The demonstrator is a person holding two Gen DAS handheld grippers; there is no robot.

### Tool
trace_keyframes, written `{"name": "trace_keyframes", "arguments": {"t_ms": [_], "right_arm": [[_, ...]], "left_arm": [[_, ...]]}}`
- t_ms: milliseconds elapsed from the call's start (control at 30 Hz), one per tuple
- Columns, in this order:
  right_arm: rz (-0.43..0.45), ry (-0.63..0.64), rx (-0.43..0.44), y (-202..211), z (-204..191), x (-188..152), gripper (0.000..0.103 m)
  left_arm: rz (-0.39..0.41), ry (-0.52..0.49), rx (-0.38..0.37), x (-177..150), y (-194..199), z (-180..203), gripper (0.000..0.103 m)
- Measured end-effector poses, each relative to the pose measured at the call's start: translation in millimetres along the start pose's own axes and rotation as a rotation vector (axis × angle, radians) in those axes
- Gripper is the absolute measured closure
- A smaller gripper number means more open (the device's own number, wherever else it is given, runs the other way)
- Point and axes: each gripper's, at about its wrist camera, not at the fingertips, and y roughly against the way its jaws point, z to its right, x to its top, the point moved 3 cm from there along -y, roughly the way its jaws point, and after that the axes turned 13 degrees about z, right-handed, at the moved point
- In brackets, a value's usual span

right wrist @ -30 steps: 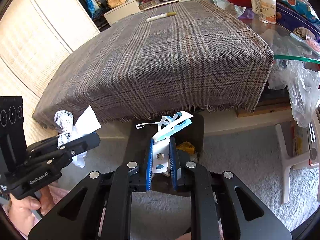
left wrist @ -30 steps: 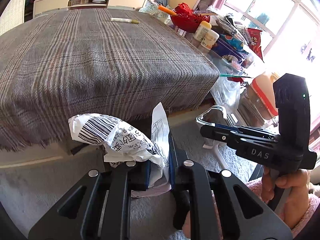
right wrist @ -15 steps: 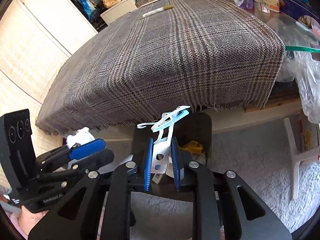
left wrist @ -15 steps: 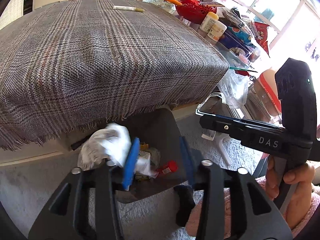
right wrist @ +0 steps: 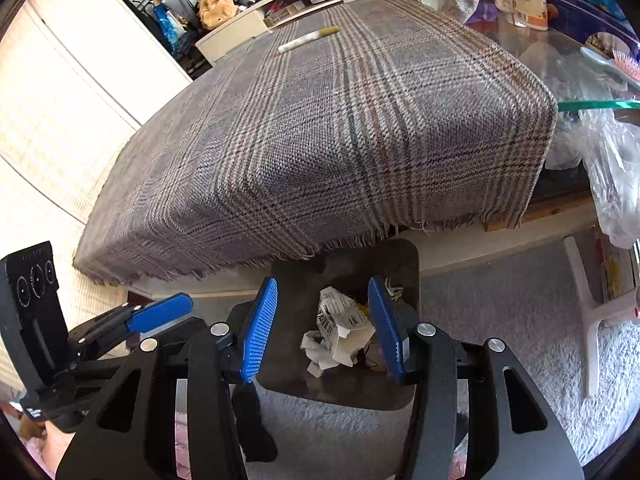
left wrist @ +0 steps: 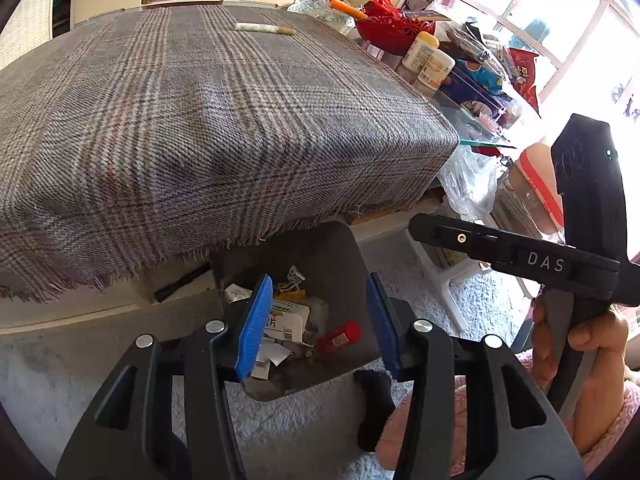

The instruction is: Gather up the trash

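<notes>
A dark grey trash bin (left wrist: 340, 248) stands on the floor under the table's edge, also in the right wrist view (right wrist: 404, 264). It holds crumpled printed paper (right wrist: 340, 328), a small white box (left wrist: 288, 320) and a red-capped item (left wrist: 338, 336). My left gripper (left wrist: 320, 320) is open and empty above the bin. My right gripper (right wrist: 326, 324) is open and empty above it too. The right gripper shows in the left wrist view (left wrist: 520, 256), the left gripper in the right wrist view (right wrist: 132, 320). A white and yellow stick (left wrist: 264, 29) lies on the far side of the table.
The table has a plaid cloth (left wrist: 180, 112) with a fringed edge over the bin. Bottles (left wrist: 428, 60), a red basket (left wrist: 392, 28) and packets crowd its right end. A clear plastic bag (right wrist: 612, 168) hangs at the right. A white stool leg (right wrist: 588, 320) stands on grey carpet.
Both grippers have opened. The crumpled paper left the left gripper and the white and blue scrap left the right gripper; both dropped into the bin.
</notes>
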Motion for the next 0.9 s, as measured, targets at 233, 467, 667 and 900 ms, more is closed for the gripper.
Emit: {"name": "trace_keyframes", "arguments": {"t_ms": [233,467,667,900], "right_arm": [[0.028,0.028,-0.015,3,-10,27,0.047],[0.084,0.069,-0.021,-3,-31,90,0.044],[0.104,0.116,-0.013,-24,-46,149,0.043],[0.108,0.196,-0.003,-63,-60,201,0.04]], "left_arm": [[0.044,0.018,0.038,25,17,-14,0.046],[0.105,0.024,0.108,77,33,-35,0.034],[0.108,0.064,0.174,93,39,-62,0.028],[0.108,0.121,0.245,85,49,-88,0.017]]}}
